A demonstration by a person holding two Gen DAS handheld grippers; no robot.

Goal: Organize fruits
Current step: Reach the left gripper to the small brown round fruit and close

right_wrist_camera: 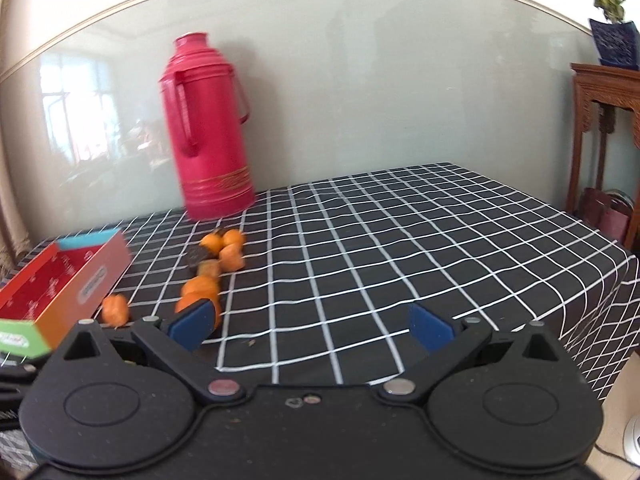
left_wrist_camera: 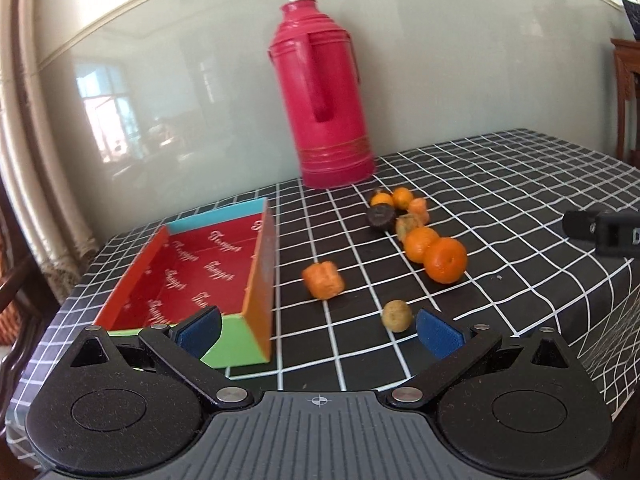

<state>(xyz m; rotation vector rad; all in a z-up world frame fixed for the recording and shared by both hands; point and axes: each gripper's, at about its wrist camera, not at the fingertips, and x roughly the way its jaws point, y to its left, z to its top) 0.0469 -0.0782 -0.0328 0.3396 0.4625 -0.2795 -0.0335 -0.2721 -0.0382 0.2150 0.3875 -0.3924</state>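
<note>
Several fruits lie on the checked tablecloth: two oranges [left_wrist_camera: 445, 260], a squarish orange fruit [left_wrist_camera: 323, 280], a small brownish round fruit [left_wrist_camera: 396, 315], a dark fruit [left_wrist_camera: 380, 216] and small orange ones [left_wrist_camera: 402, 197] behind. A shallow red-lined box [left_wrist_camera: 192, 272] stands left of them, with no fruit in it. My left gripper [left_wrist_camera: 318, 330] is open and empty, near the box's front corner and the brownish fruit. My right gripper [right_wrist_camera: 310, 326] is open and empty, right of the fruits [right_wrist_camera: 200, 288]; its tip shows in the left wrist view [left_wrist_camera: 600, 232]. The box shows at the left of the right wrist view [right_wrist_camera: 64, 280].
A tall pink thermos [left_wrist_camera: 324, 96] stands at the back against the wall, also in the right wrist view [right_wrist_camera: 210, 124]. The table's right edge [right_wrist_camera: 624, 280] drops off beside a wooden stand [right_wrist_camera: 604, 120] with a potted plant [right_wrist_camera: 612, 20].
</note>
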